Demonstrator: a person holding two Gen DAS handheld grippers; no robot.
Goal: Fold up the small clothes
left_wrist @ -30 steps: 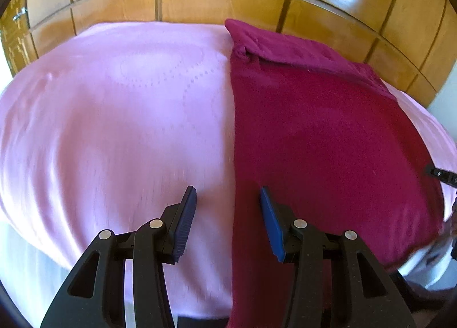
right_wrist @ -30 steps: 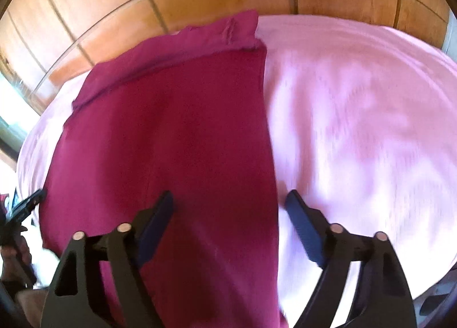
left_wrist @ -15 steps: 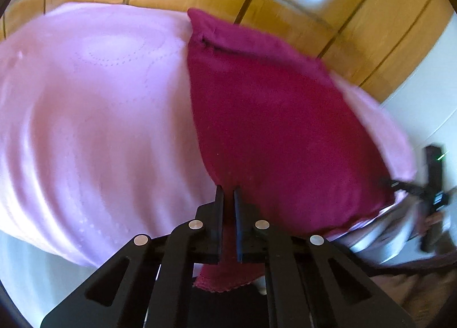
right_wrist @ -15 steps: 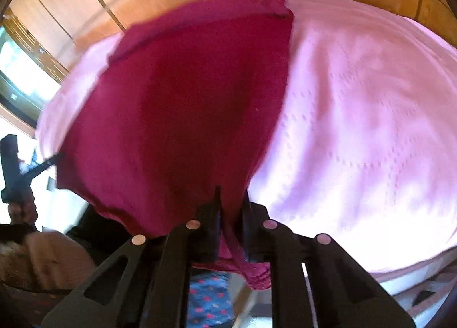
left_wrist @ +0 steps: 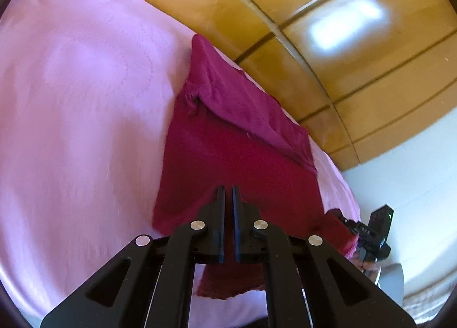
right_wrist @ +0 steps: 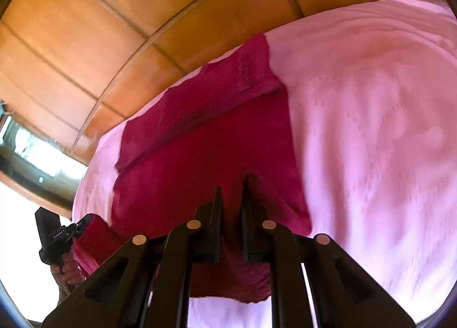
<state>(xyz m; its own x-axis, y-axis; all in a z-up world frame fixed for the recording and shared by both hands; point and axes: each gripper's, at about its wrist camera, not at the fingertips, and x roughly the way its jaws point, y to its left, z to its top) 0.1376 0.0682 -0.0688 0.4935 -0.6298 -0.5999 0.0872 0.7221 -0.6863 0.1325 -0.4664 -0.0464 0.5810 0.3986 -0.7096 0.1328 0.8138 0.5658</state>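
A dark magenta garment (left_wrist: 234, 142) lies on the pink bedspread (left_wrist: 71, 114), its far end folded over in a band. My left gripper (left_wrist: 228, 189) is shut on the garment's near left corner and holds that edge raised. In the right wrist view the same garment (right_wrist: 205, 156) spreads ahead, and my right gripper (right_wrist: 232, 185) is shut on its near right corner, the cloth bunched between the fingers and hanging below. Each view shows the other gripper holding the cloth at the frame's side: the right one (left_wrist: 371, 233) and the left one (right_wrist: 57, 236).
A wooden panelled headboard (left_wrist: 285, 14) rises behind the bed, also in the right wrist view (right_wrist: 114, 28). A white wall (left_wrist: 414, 171) is to the right. A window (right_wrist: 34, 151) shows at the left. The pink bedspread (right_wrist: 371, 128) stretches wide beside the garment.
Both grippers went from open over the garment's near edge to shut on its near corners. They have since lifted the near edge and carried it toward the far end.
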